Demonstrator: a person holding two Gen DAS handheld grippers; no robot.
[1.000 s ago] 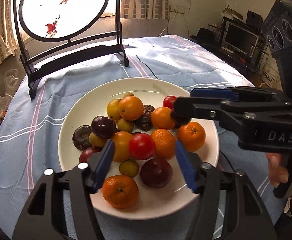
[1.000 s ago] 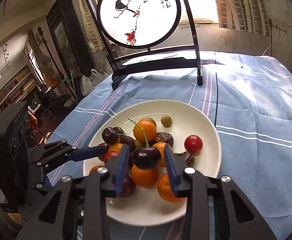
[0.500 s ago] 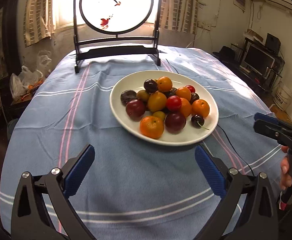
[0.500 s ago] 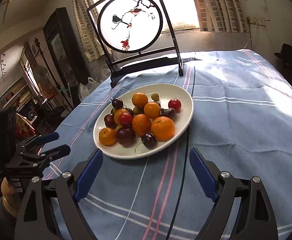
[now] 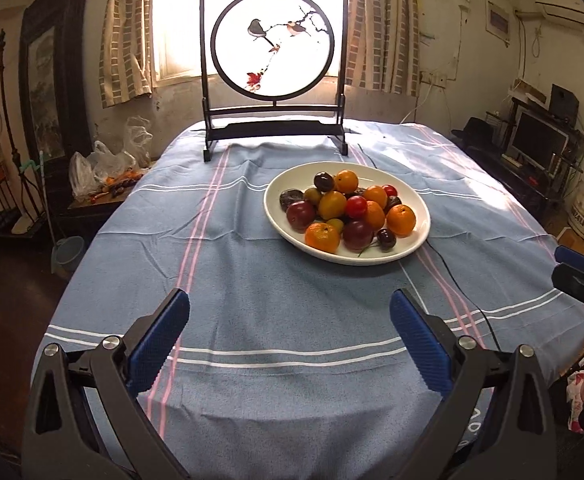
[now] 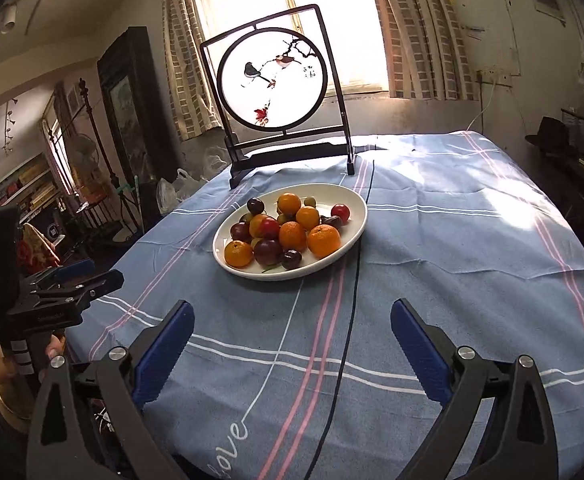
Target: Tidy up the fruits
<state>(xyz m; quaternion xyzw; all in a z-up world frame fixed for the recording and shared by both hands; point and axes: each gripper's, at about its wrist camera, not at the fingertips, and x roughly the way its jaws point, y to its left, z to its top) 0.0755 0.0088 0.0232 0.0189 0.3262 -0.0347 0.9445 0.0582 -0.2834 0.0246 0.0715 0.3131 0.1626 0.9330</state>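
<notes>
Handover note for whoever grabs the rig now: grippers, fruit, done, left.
Left gripper: open, empty, above the tablecloth short of the plate.
Right gripper: open, empty, likewise short of the plate.
Fruit: all piled on the white plate, including the stemmed cherry at its near edge. None on the cloth.
Done: fruit gathered on the plate.
Left: nothing visible.

"Love" in white cursive on blue tablecloth [image 6: 227, 436], 6 o'clock edge, seen twice. Screen [image 6: 306, 73] characters too small to read.
</notes>
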